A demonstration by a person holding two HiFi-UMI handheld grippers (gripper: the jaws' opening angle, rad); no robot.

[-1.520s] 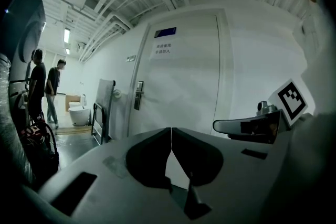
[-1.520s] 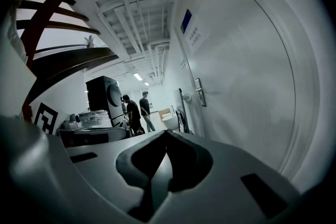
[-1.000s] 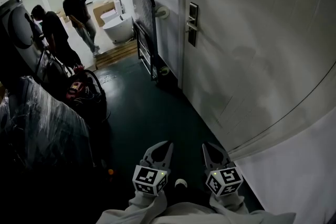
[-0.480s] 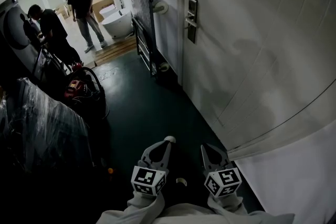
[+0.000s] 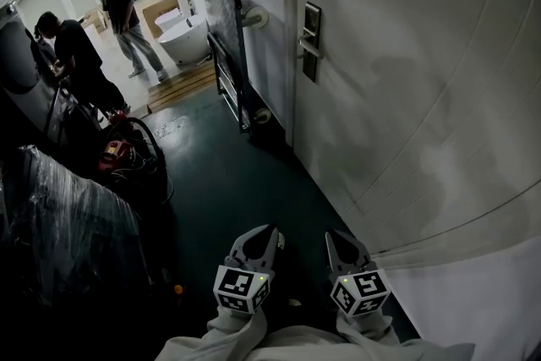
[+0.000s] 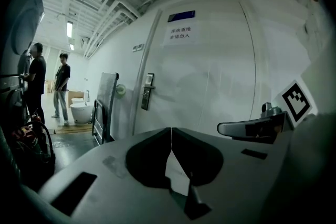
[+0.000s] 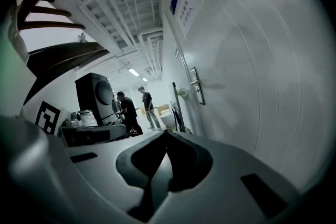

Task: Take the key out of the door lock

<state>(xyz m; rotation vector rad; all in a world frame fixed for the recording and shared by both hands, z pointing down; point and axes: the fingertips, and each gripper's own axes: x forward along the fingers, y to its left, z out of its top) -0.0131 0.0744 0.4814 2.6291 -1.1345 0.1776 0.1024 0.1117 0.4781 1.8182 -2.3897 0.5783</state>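
Note:
The white door [image 5: 406, 80] fills the right of the head view. Its dark lock plate with a metal lever handle [image 5: 310, 41] sits far ahead of me; it also shows small in the left gripper view as the lock plate [image 6: 148, 91] and in the right gripper view as the lock plate [image 7: 196, 85]. No key can be made out at this distance. My left gripper [image 5: 270, 231] and right gripper [image 5: 331, 237] hang low near my body, side by side, both shut and holding nothing. Their closed tips show as the left gripper [image 6: 171, 129] and the right gripper [image 7: 166, 132].
A flat cart [image 5: 226, 38] leans on the wall just before the door. Beyond it stand a white tub [image 5: 188, 38] and two people [image 5: 118, 13]. Plastic-wrapped goods [image 5: 68, 224] and a red tool [image 5: 114, 152] line the left of the dark green floor [image 5: 228, 173].
The far standing person has shifted a little to the left, and the head view has moved slightly. Both grippers stay low and shut in the same place.

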